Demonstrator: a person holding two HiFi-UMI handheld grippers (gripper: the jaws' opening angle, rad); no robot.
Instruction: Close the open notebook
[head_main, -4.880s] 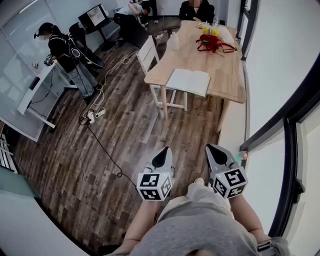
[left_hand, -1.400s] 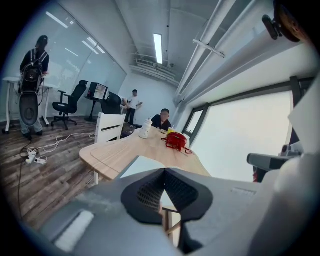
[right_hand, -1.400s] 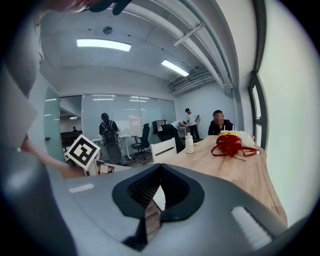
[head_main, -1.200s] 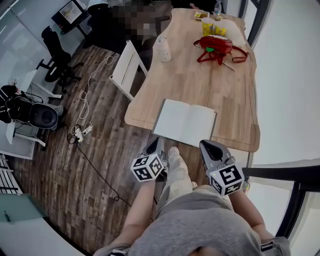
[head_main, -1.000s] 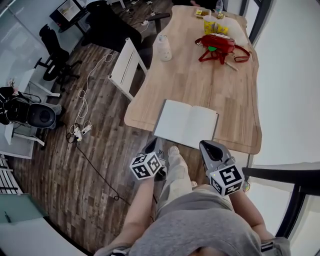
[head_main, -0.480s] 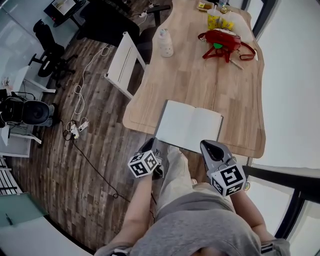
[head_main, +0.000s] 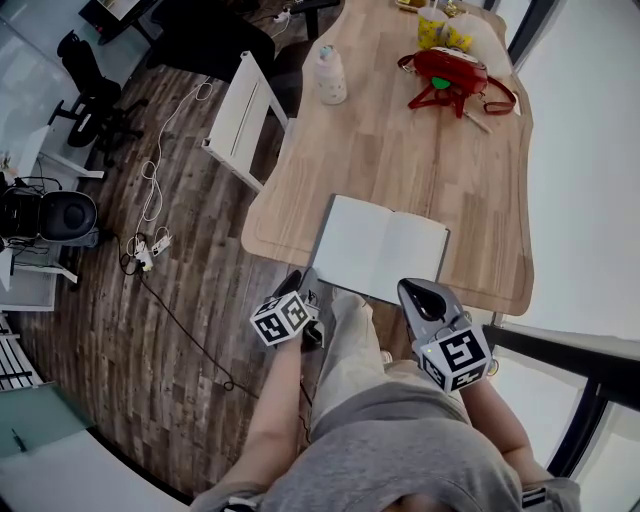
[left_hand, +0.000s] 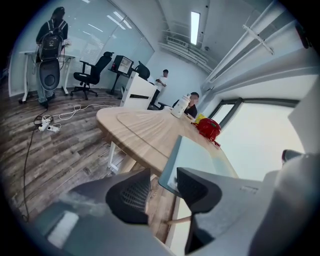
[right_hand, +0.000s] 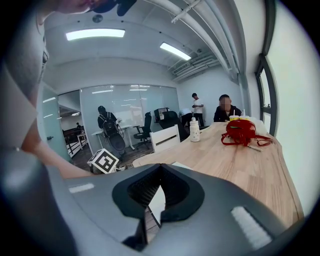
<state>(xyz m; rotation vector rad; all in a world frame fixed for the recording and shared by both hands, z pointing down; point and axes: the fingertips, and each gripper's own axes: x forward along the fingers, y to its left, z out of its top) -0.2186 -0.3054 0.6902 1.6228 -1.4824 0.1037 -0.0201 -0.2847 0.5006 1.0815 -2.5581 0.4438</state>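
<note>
The open white-paged notebook (head_main: 385, 250) is lying at the near edge of the pale wooden worktop (head_main: 400, 150), seeming light and floppy. Its left outer edge is looking like the best hold. The left tool (left_hand: 162, 187), jaws having just been opening, is standing wide and empty; the right tool (right_hand: 160, 172) is sitting closed. Smooth wood is likely letting it slide. Dark plank floor (head_main: 150, 300) is showing below.

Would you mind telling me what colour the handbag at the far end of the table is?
The handbag is red, clearest in the head view.
</note>
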